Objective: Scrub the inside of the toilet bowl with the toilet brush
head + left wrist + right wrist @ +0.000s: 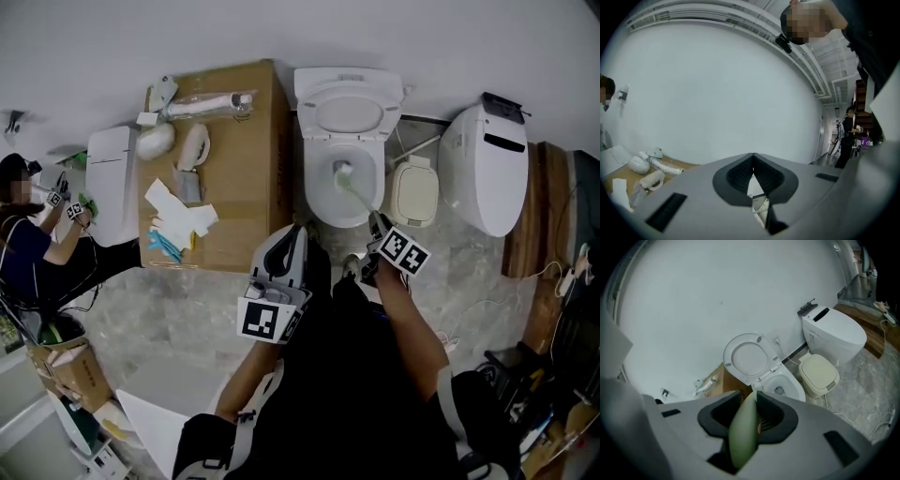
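Note:
A white toilet stands open against the wall, its lid and seat raised. The pale green toilet brush reaches into the bowl, its white head near the bowl's far side. My right gripper is shut on the brush handle, just in front of the bowl rim. My left gripper hovers to the left of the bowl, shut and empty. In the left gripper view the jaws meet against a blank wall.
A cardboard box with a white pipe and papers on top stands left of the toilet. A beige bin and a second white toilet stand to the right. Cables lie on the marble floor. Another person crouches far left.

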`<action>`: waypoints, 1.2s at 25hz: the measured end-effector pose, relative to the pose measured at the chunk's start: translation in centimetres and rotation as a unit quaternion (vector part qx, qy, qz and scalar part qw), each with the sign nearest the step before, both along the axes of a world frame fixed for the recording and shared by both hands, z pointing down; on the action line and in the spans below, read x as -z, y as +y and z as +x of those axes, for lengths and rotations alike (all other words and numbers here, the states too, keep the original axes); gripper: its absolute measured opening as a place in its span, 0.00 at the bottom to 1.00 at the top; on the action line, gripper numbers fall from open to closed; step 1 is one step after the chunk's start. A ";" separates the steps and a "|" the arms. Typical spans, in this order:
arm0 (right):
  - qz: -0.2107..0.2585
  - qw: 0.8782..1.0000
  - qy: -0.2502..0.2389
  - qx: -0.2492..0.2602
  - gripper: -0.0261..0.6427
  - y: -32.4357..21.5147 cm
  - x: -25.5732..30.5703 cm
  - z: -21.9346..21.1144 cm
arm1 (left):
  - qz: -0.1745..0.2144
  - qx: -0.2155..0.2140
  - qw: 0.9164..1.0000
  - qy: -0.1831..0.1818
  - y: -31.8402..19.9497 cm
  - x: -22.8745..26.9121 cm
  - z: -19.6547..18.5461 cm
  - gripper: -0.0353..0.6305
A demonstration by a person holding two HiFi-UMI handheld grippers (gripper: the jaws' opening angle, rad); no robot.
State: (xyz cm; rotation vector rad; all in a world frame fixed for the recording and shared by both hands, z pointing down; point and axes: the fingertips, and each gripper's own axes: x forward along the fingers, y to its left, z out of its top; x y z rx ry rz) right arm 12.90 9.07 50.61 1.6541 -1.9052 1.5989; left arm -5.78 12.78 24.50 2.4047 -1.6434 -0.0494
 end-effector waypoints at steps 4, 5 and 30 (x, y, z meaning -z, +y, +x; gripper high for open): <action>-0.044 0.997 -0.011 -0.060 0.21 -3.7 -5.1 -2.3 | 0.000 -0.025 1.000 0.010 -4.9 -1.1 -1.7 0.06; -0.055 0.996 -0.013 -0.076 0.21 -4.6 -6.5 -2.8 | -0.004 -0.028 1.000 0.010 -6.0 -1.6 -2.2 0.06; -0.186 0.946 -0.066 -0.259 0.21 -14.4 -28.6 -9.9 | -0.100 -0.062 0.993 0.014 -16.4 -12.8 -8.6 0.07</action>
